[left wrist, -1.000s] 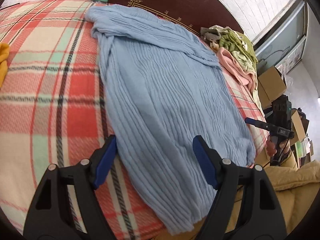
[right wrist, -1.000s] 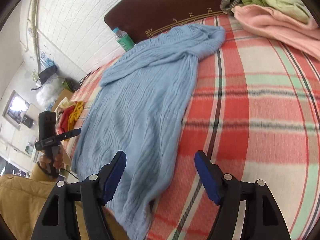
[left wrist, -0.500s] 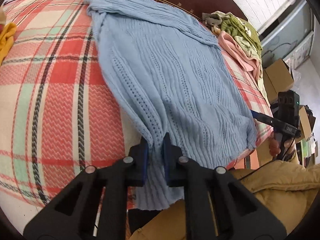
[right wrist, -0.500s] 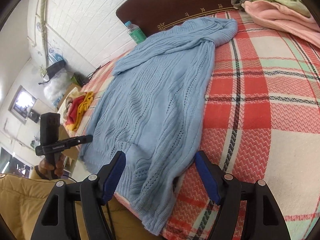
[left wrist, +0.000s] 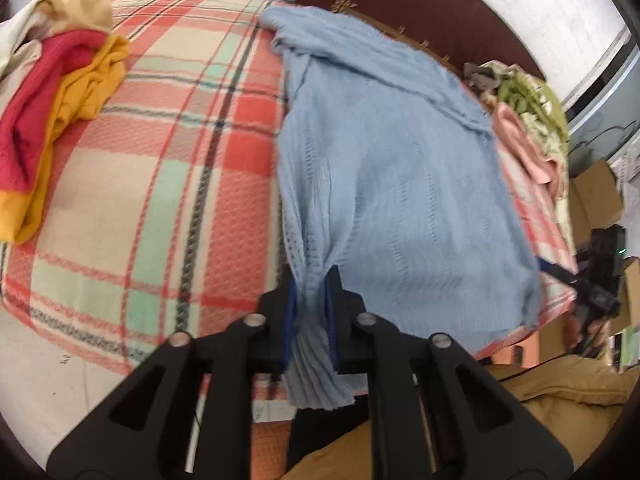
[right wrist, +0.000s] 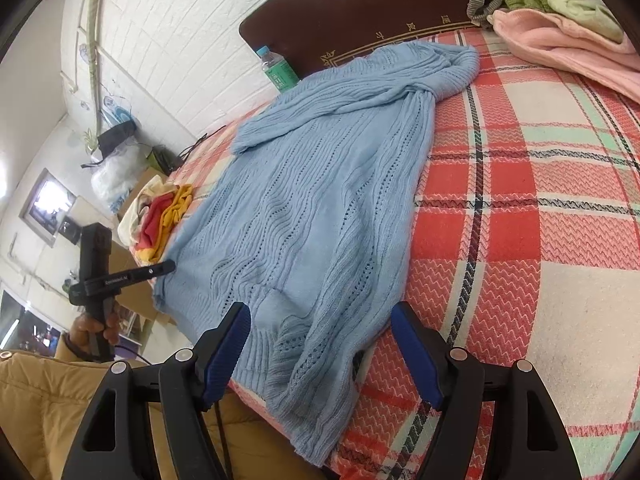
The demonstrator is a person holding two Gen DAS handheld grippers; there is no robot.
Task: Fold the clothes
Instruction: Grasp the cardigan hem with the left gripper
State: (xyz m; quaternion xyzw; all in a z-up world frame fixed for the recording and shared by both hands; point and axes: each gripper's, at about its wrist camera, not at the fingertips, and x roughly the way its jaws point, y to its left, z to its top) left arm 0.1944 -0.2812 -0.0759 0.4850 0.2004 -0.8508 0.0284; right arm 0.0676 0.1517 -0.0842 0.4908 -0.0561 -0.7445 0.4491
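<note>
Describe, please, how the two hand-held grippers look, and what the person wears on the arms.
Each gripper, left and right, has two black plastic fingers with triangular cut-outs and silver rivets, tipped with blue pads. Seen from the right wrist view, the left tool has a black upright handle with small white lettering on a side bar. A thin black cable hangs below. The sleeves are mustard-yellow, padded.

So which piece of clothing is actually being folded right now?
Look at the plaid bedspread below the dark headboard. Spread down its middle lies a light blue knit sweater, the only garment laid flat; the others sit bunched in piles at either side.
</note>
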